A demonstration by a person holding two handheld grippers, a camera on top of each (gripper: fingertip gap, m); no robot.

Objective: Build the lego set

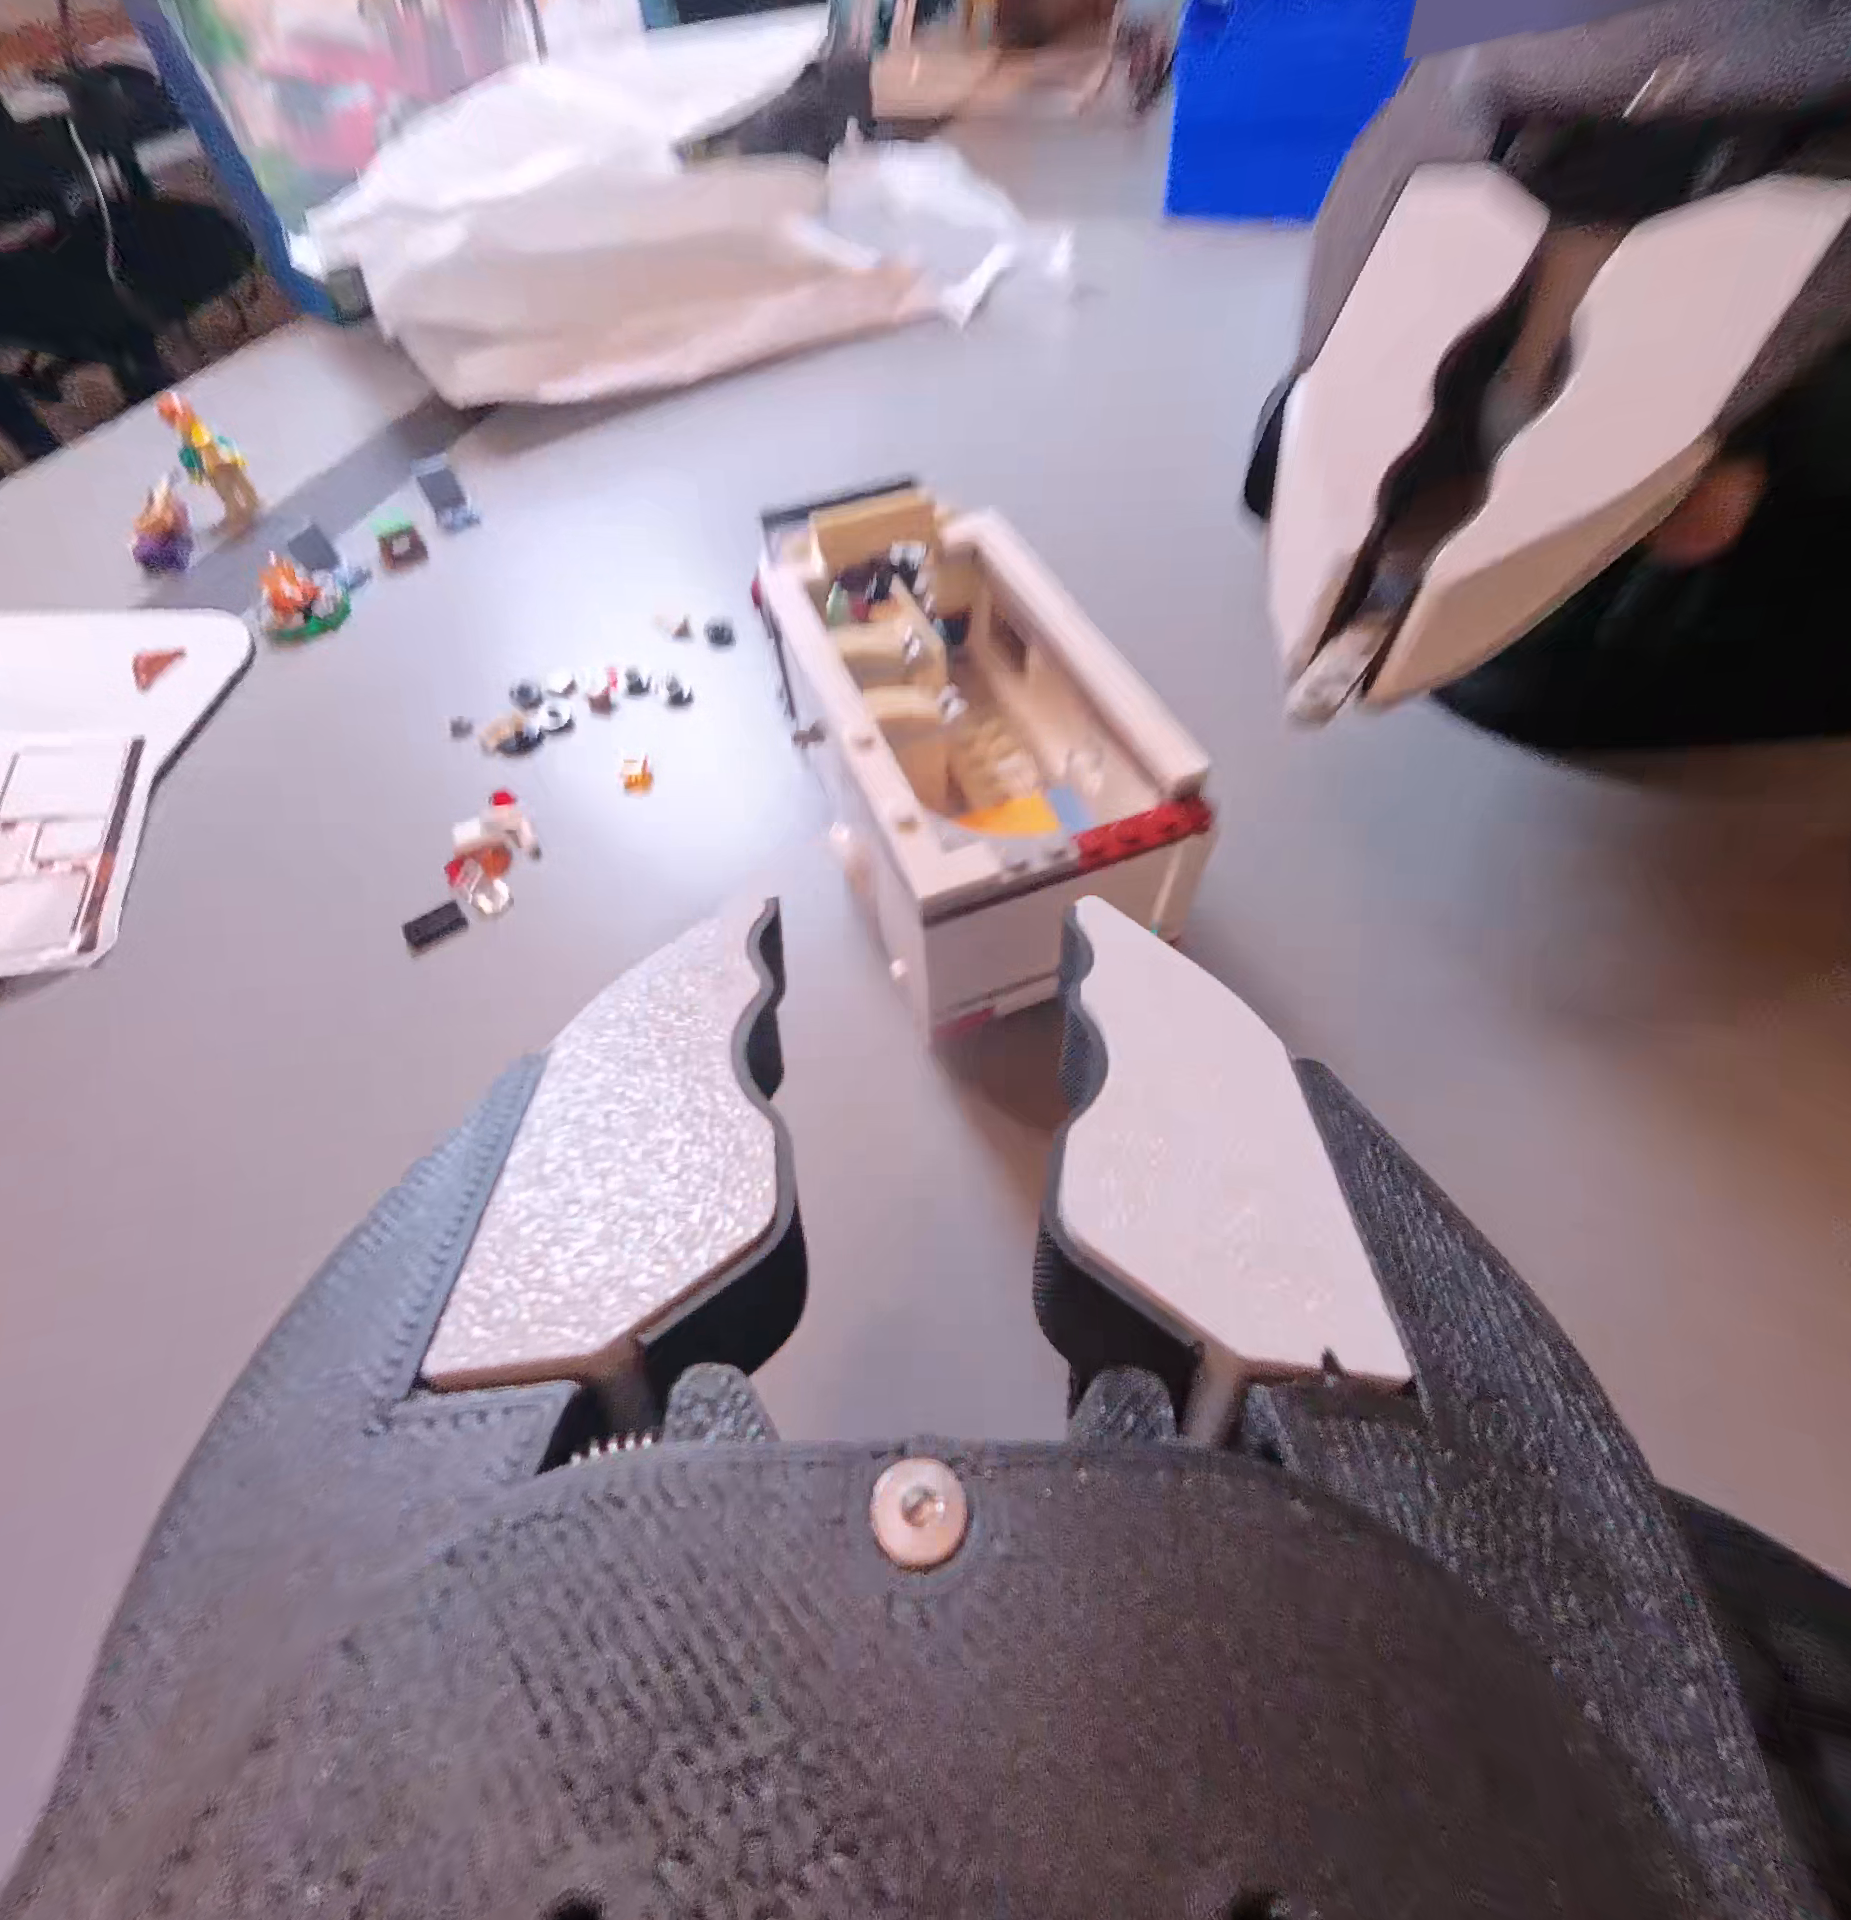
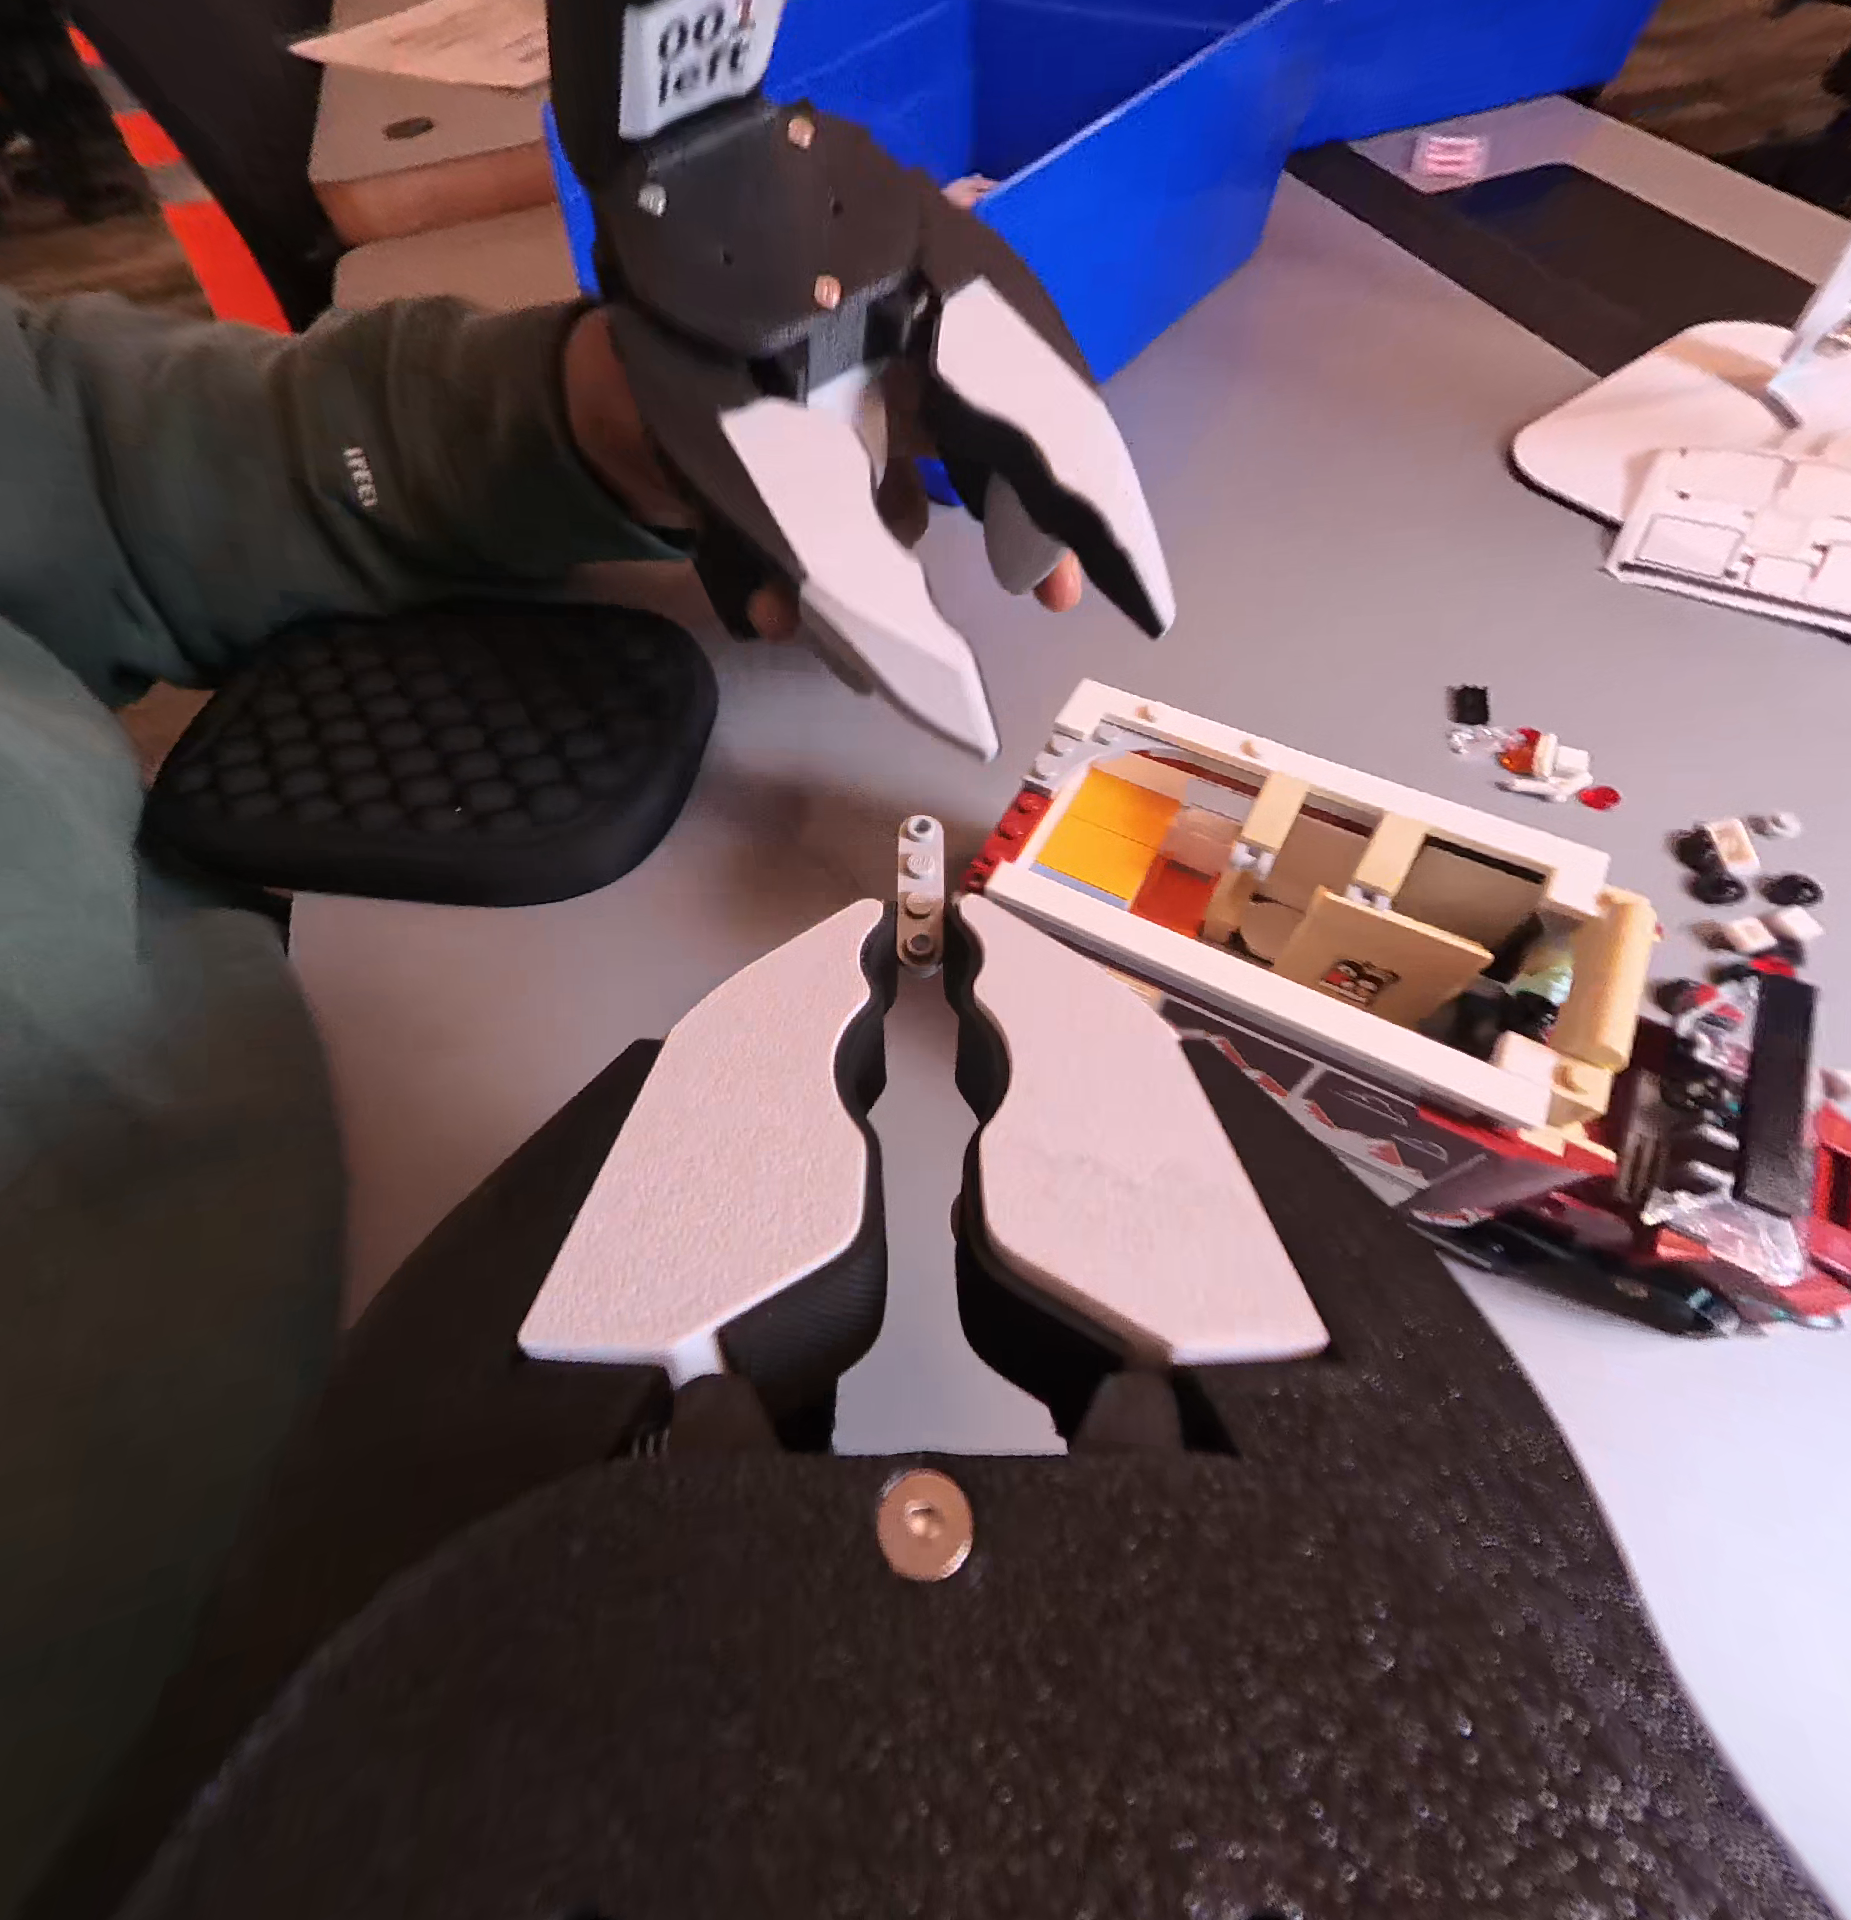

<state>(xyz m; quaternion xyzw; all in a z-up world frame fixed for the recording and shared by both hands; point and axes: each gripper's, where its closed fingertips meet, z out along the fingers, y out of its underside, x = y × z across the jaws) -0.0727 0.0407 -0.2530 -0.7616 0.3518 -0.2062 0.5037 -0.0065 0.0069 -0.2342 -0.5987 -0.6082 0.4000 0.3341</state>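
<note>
My right gripper is shut on a small grey studded plate, which sticks forward from the fingertips above the grey table. The left wrist view shows the right gripper at the upper right with the grey piece at its tips. My left gripper is open and empty, just in front of the end of a white and red brick van with an open roof. In the right wrist view the left gripper hovers open above the van's near end.
Loose small bricks, a figure's parts and a black plate lie left of the van. Small builds and white bags lie farther back. A blue bin, a black mesh pad and white sheets border the table.
</note>
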